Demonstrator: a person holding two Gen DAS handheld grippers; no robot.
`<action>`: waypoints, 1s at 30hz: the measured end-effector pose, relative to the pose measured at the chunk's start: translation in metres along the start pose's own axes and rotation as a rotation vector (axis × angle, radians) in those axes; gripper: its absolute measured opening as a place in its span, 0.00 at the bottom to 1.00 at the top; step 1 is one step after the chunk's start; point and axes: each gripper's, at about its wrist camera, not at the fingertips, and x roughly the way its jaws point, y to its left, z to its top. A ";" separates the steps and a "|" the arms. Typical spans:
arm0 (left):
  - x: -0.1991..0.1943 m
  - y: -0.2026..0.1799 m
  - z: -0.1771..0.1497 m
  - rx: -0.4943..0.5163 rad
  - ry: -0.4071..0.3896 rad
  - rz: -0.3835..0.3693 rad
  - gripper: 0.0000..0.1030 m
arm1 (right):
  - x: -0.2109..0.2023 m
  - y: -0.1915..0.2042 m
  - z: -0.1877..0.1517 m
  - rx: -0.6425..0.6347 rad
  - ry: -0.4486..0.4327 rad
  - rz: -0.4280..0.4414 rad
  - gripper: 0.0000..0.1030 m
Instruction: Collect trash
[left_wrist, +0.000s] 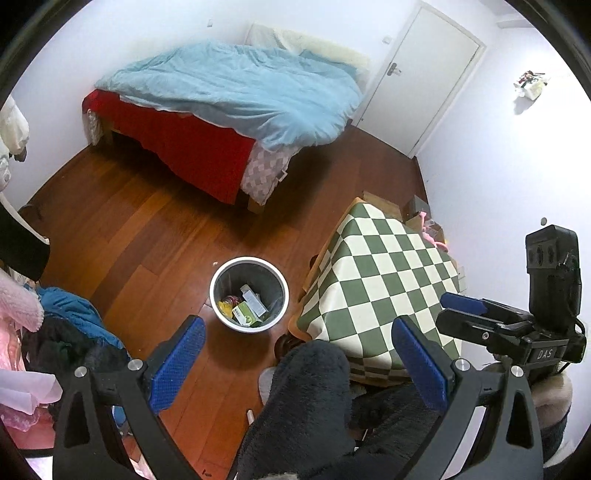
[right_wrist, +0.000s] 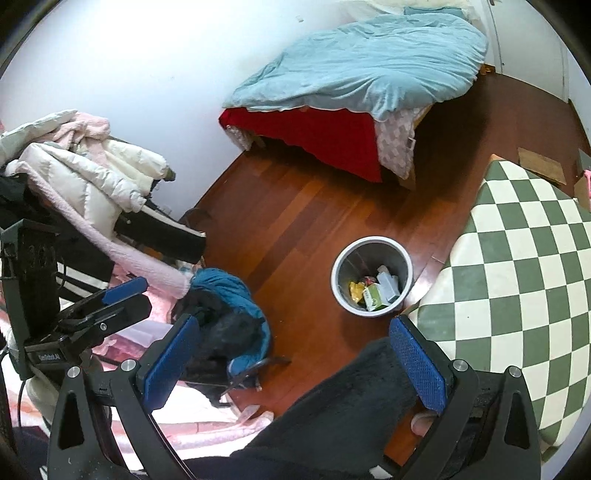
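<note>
A grey round bin (left_wrist: 248, 291) (right_wrist: 371, 275) stands on the wooden floor beside the checkered table. Inside it lie a green carton (left_wrist: 245, 314) (right_wrist: 372, 298), a pale box (left_wrist: 255, 299) and a yellow wrapper (right_wrist: 355, 290). My left gripper (left_wrist: 299, 365) hangs open high above the floor, nothing between its blue pads (left_wrist: 173, 363). My right gripper (right_wrist: 295, 369) is open too and empty; it shows in the left wrist view (left_wrist: 461, 306) over the table's right side. The left gripper appears at the left of the right wrist view (right_wrist: 122, 291).
A green-and-white checkered table (left_wrist: 380, 280) (right_wrist: 524, 280) stands right of the bin. A bed with a blue duvet (left_wrist: 240, 88) (right_wrist: 369, 62) fills the far side. Piled clothes (right_wrist: 92, 177) (left_wrist: 62, 332) crowd the left. A dark fleece leg (left_wrist: 306, 406) (right_wrist: 332, 417) is below the grippers. A white door (left_wrist: 428, 74) is at the back.
</note>
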 end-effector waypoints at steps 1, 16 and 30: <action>-0.002 -0.001 0.001 0.003 -0.003 0.001 1.00 | -0.002 0.002 0.000 -0.004 0.003 0.005 1.00; -0.011 -0.010 0.000 0.012 -0.021 -0.008 1.00 | -0.010 0.011 0.004 -0.023 0.009 0.028 1.00; -0.004 -0.011 0.004 0.010 0.001 -0.010 1.00 | -0.007 0.010 0.005 -0.022 0.018 0.031 1.00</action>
